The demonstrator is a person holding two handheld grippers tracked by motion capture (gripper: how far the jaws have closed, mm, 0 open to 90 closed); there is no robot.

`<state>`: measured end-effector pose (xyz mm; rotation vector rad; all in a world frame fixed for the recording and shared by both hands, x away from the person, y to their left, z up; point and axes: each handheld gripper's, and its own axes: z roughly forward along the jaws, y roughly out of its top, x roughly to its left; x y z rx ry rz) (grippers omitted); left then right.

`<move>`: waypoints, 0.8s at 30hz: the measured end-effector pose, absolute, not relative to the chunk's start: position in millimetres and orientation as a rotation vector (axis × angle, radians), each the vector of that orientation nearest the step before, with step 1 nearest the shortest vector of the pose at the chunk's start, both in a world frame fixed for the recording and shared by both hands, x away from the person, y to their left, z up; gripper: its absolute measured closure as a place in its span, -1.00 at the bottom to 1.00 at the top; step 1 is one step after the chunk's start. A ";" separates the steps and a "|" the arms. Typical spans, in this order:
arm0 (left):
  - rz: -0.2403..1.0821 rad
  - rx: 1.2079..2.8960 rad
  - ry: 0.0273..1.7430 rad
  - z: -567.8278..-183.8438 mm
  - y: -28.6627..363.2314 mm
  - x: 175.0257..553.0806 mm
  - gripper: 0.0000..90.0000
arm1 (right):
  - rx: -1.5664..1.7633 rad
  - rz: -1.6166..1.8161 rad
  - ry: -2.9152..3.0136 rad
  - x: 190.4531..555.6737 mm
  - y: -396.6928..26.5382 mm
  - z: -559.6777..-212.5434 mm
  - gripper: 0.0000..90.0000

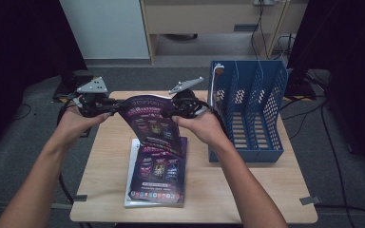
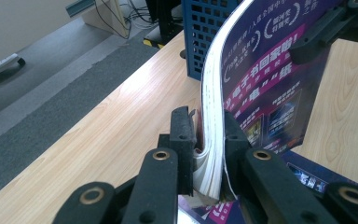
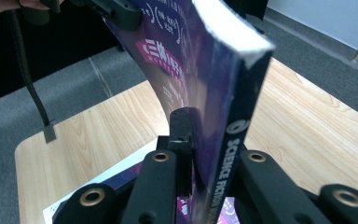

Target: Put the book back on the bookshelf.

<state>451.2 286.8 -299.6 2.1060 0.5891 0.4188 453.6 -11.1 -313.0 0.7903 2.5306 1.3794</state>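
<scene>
Your left gripper (image 1: pixel 105 107) is clamped on the page edge of the magazine (image 1: pixel 154 124), which hangs in the air above the stack of magazines (image 1: pixel 157 178) on the wooden table (image 1: pixel 104 190). It sags in the middle, so keep both hands level and pull it taut. Your right gripper (image 1: pixel 177 110) grips the spine side; that pinch looks thin, though the view is tight, so squeeze firmly before you swing right of the stack to the blue file rack (image 1: pixel 249 111). Past the rack: grey carpet, loose cables, a pale cabinet.
</scene>
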 end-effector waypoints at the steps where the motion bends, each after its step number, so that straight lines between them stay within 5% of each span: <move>1: 0.418 2.110 0.584 -299.1 285.5 451.1 0.77 | 0.791 1.377 2.529 454.0 -12.7 -313.7 0.79; 24: 0.409 2.126 0.548 -295.6 275.3 450.5 0.77 | 0.710 1.357 2.544 456.9 -14.0 -304.2 0.59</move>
